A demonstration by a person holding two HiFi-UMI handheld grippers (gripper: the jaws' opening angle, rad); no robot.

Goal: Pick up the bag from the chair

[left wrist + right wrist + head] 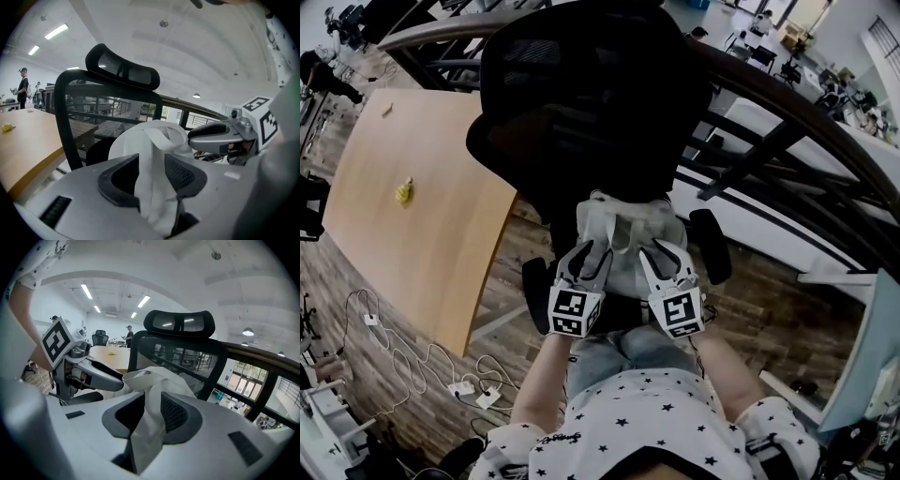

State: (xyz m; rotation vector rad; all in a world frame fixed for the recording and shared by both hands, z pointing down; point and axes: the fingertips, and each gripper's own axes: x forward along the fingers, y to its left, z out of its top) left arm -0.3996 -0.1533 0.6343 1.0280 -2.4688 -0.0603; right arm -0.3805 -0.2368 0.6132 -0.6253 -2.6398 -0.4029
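Left gripper jaws pinched on strap of white bag. Right gripper jaws pinched on other strap. Bag over seat of black chair, before backrest. Wooden table left of chair.

Bag before chair backrest, table to its left.

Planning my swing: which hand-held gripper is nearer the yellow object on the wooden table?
Left. The left hand-held gripper, shut on a bag strap, sits toward the yellow object; the right hand-held gripper grips the other strap, farther off.
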